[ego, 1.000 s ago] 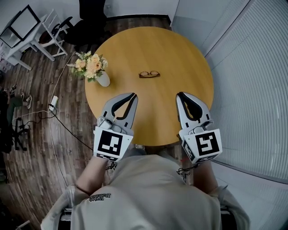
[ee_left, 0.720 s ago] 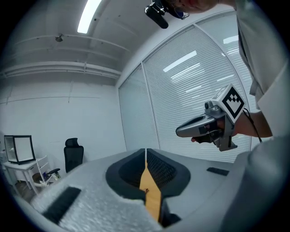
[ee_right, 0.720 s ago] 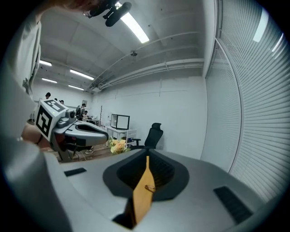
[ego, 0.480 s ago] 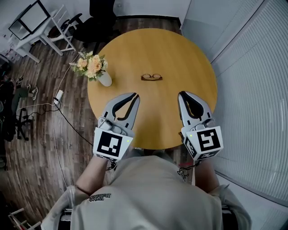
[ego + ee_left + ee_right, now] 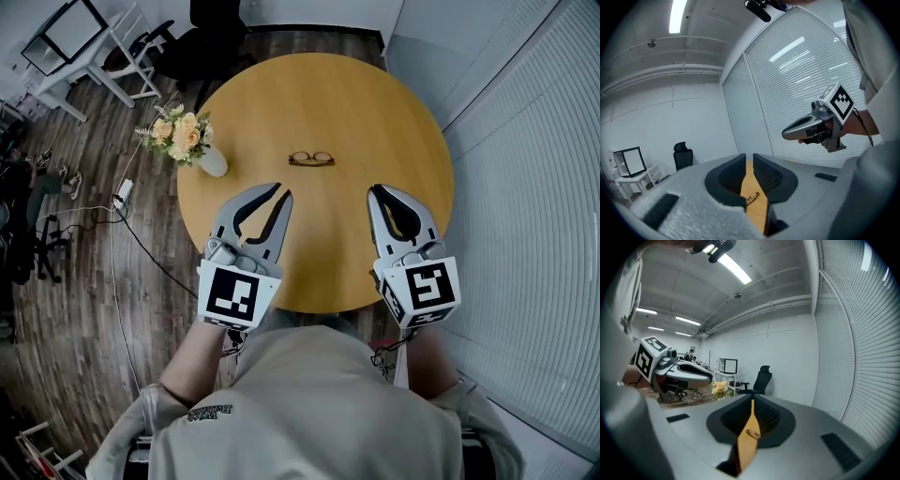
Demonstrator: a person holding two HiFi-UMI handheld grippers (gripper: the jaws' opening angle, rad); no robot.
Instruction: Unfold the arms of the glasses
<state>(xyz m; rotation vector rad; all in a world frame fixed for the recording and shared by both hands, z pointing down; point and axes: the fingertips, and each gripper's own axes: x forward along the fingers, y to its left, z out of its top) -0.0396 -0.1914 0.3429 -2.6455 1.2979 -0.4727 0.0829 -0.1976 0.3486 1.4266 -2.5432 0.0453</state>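
glasses point(image 5: 310, 158): mid-counter point(image 5: 356, 103), ahead of both grippers, untouched | flower vase point(image 5: 192, 145): in head and right gripper views, not left | left gripper point(image 5: 283, 193): closed to a slit, empty | right gripper point(image 5: 375, 193): closed, empty

A round wooden table point(image 5: 319, 98), light honey in colour, fills the middle of my head view. A pair of dark-rimmed glasses point(image 5: 310, 158) lies flat near its centre, lenses side by side. At the table's left rim I see a small white vase point(image 5: 214, 163) standing upright, holding pale peach flowers point(image 5: 178, 137). Vase and glasses sit well apart, with bare wood between them.
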